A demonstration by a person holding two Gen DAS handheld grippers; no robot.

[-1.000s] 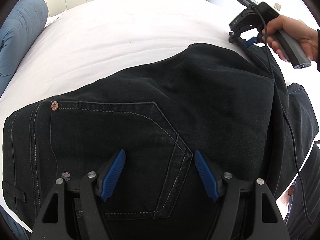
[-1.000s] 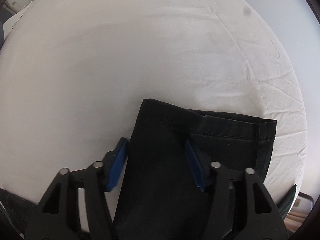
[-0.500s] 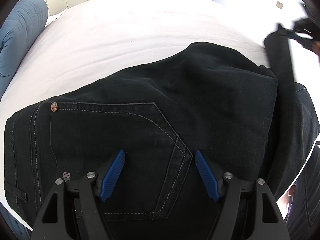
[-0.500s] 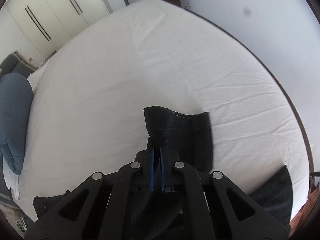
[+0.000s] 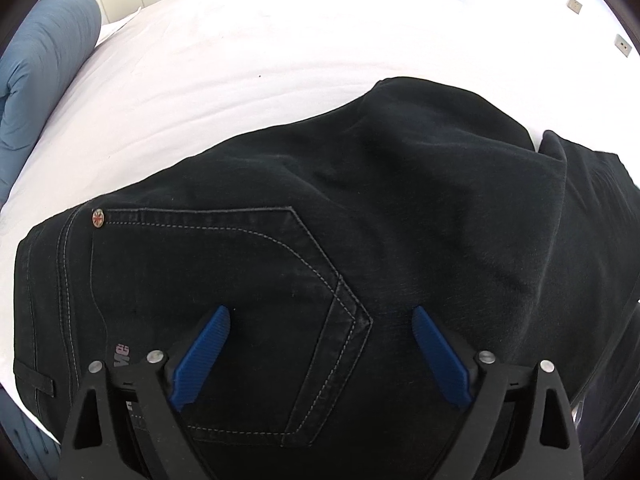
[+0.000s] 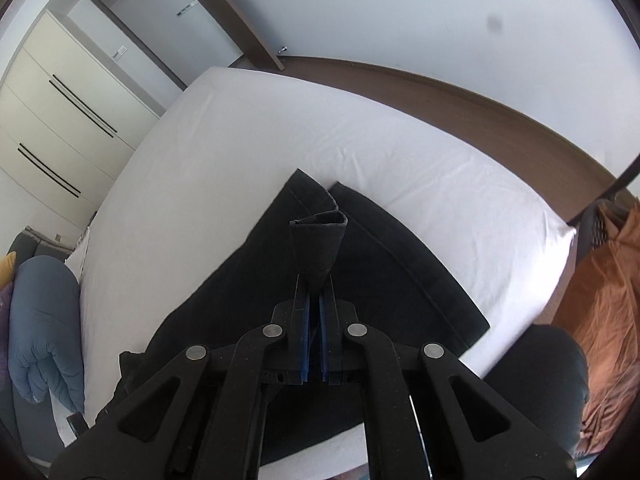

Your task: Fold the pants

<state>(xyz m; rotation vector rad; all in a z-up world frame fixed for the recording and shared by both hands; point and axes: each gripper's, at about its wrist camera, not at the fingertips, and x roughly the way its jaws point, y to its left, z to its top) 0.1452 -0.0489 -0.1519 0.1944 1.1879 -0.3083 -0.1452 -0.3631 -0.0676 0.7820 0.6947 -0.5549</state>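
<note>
pants (image 5: 360, 220): soft heavy denim (droops), grab the hem
right gripper (image 6: 315, 280): clamped on hem
left gripper (image 5: 320, 332): jaws apart over the pocket

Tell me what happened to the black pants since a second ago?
The right gripper closed on the hem of the black pants and lifted that leg end up off the white bed, swinging to look across the room. The left gripper stayed open over the back pocket, and the waist end stayed flat.
</note>
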